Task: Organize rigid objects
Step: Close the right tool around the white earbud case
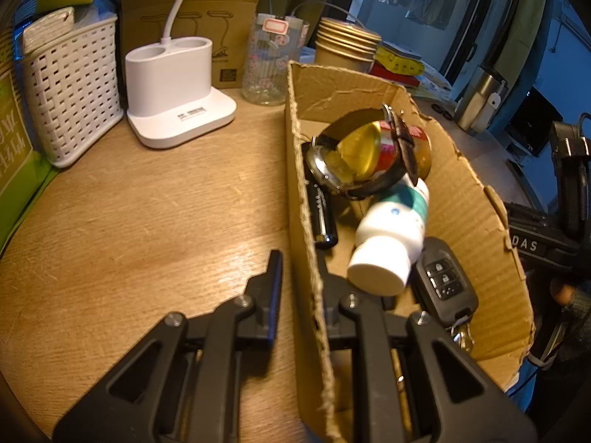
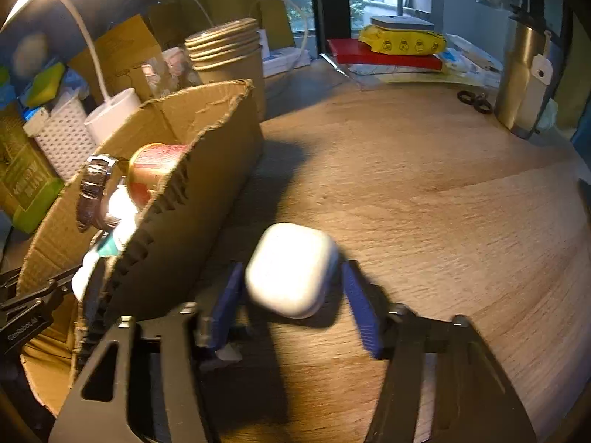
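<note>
Closest to us are the right tongs (image 2: 291, 306), blue-padded jaws spread partway with a small white rounded plastic earbud case (image 2: 291, 268) sitting between them. From the right wrist view we can see slivers of gap on both sides, so the pads aren't pressing on it; the case is a bit blurred, though. It rests on the wooden bench (image 2: 424, 192) just right of the torn brown cardboard box (image 2: 192, 199), near that box's outer wall.

Our left tongs (image 1: 299, 269) are pinched nearly closed on the box's left wall, one black finger outside and one inside, so we'd say they're steadying it.

Inside the box we've already got a white plastic pill bottle with a teal label (image 1: 388, 243), a black car key fob (image 1: 445, 280), a dark-strapped wristwatch (image 1: 354, 166) draped over a red-and-gold tin can (image 1: 399, 144), and a slim black pen-like thing (image 1: 321, 214) along the left wall.

On handling: we reckon the case is light, stiff and glossy, so slippery. Those rounded corners will want to squirt out if we squeeze near an edge. Best bet is gripping the two flat broad faces around the middle, firm but not crushing, and keeping clear of the lid seam so it doesn't pop open. Box walls look floppy and ragged, so lift it well over the rim.
</note>
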The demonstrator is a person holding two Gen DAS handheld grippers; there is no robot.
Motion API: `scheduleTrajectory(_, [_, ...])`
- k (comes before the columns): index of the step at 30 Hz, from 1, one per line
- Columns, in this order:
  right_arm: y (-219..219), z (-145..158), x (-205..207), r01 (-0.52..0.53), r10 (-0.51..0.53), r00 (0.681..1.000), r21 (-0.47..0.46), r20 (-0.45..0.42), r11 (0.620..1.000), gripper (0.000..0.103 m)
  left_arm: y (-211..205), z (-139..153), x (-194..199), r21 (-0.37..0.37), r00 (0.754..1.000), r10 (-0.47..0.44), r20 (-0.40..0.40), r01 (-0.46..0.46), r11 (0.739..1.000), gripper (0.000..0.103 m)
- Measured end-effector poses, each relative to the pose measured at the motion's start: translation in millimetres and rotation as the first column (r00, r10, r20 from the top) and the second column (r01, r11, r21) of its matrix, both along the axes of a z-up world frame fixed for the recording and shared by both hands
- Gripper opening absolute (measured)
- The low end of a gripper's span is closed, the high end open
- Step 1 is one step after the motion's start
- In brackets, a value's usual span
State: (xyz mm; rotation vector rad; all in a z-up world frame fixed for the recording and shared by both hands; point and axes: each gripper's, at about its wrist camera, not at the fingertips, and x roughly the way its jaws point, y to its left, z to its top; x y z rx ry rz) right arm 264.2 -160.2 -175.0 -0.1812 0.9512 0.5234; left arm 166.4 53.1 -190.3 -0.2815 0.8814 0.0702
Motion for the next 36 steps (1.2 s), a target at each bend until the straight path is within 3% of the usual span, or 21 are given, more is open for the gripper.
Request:
scheduleTrajectory(14, [-1, 30, -10, -0.01, 0.008, 0.998, 0.027, 0.058, 1.0, 0.048, 0, 0, 0, 0.0, 1.0, 0.0, 0.0, 0.0, 1.0, 0.017])
scheduleTrajectory(16, [0, 37, -14, -0.016, 0.014, 0.997, 0.032, 0.073, 0.999, 0.041, 0, 0, 0, 0.0, 1.0, 0.0, 0.0, 0.0, 1.0, 0.017])
scheduleTrajectory(17, [1, 42, -16, -0.017, 0.014, 0.996, 0.035, 0.087, 0.999, 0.02, 0, 0, 0, 0.0, 1.0, 0.0, 0.0, 0.0, 1.0, 0.017])
scheduleTrajectory(18, [1, 46, -17, -0.012, 0.009, 0.995, 0.036, 0.098, 0.999, 0.013, 0, 0, 0, 0.0, 1.0, 0.0, 0.0, 0.0, 1.0, 0.017])
scheduleTrajectory(25, [4, 47, -16, -0.035, 0.032, 0.995, 0.022, 0.098, 0.999, 0.013, 0, 0, 0, 0.0, 1.0, 0.0, -0.001, 0.0, 1.0, 0.017])
scheduleTrajectory(26, [4, 42, -13, -0.034, 0.032, 0.996, 0.022, 0.082, 0.999, 0.013, 0, 0, 0, 0.0, 1.0, 0.0, -0.001, 0.0, 1.0, 0.017])
scheduleTrajectory(28, [6, 33, -11, -0.04, 0.039, 0.997, 0.02, 0.059, 0.999, 0.026, 0, 0, 0, 0.0, 1.0, 0.0, -0.001, 0.0, 1.0, 0.017])
scheduleTrajectory(30, [6, 24, -5, -0.026, 0.025, 0.999, 0.038, 0.033, 0.999, 0.059, 0, 0, 0, 0.0, 1.0, 0.0, -0.001, 0.0, 1.0, 0.017])
scheduleTrajectory(33, [10, 17, 0, -0.033, 0.033, 0.999, 0.075, 0.0, 0.997, 0.063, 0, 0, 0, 0.0, 1.0, 0.0, -0.001, 0.0, 1.0, 0.017])
scheduleTrajectory(36, [13, 17, 4, -0.049, 0.048, 0.999, 0.069, 0.022, 0.996, 0.065, -1, 0, 1, 0.003, 1.0, -0.006, -0.002, 0.006, 1.0, 0.017])
